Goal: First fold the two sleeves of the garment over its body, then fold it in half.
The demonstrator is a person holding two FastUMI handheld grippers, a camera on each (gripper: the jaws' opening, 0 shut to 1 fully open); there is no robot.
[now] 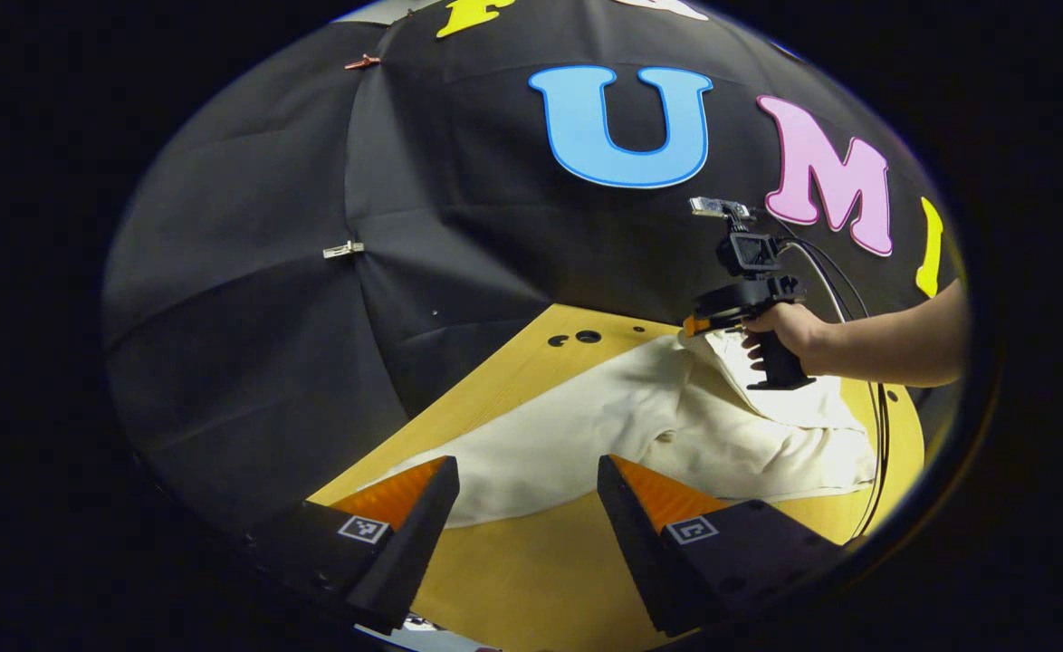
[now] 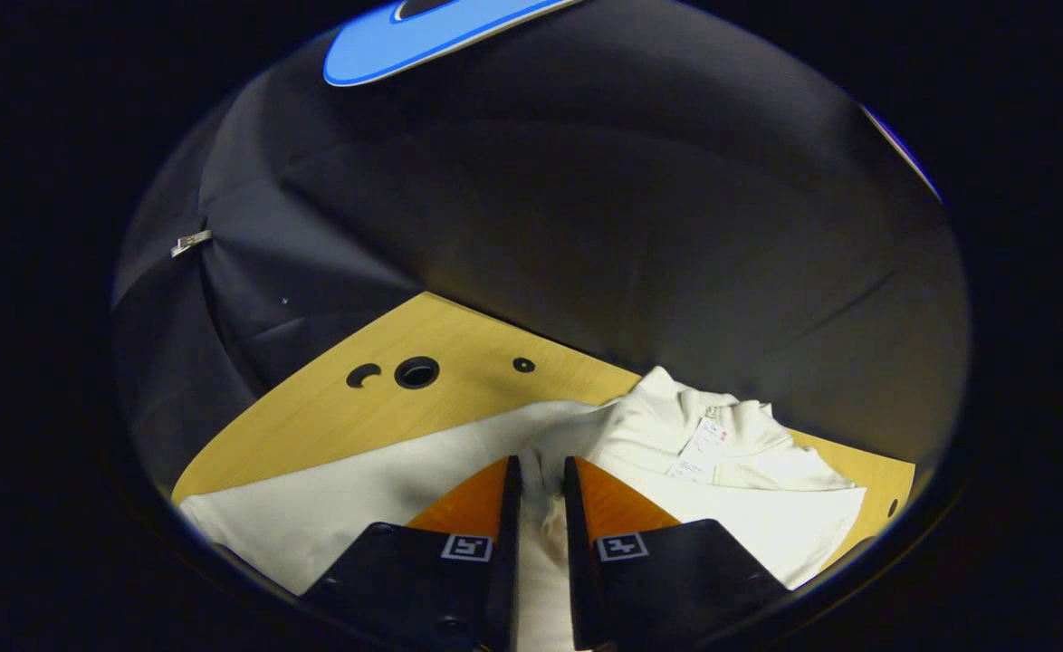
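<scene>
Cloth of garment pinched in right gripper

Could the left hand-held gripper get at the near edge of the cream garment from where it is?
Probably yes. The left hand-held gripper is open just short of the cream garment, with bare wooden table beneath and nothing between. The right hand-held gripper works at the far end.

The garment is plain cream-white, unpatterned, with a small white tag bearing faint print at its collar. The table beneath is honey-yellow wood with a faint grain and 3 dark holes. The wall cloth is matte black, held by 1 silvery clip and 1 reddish clip.
</scene>
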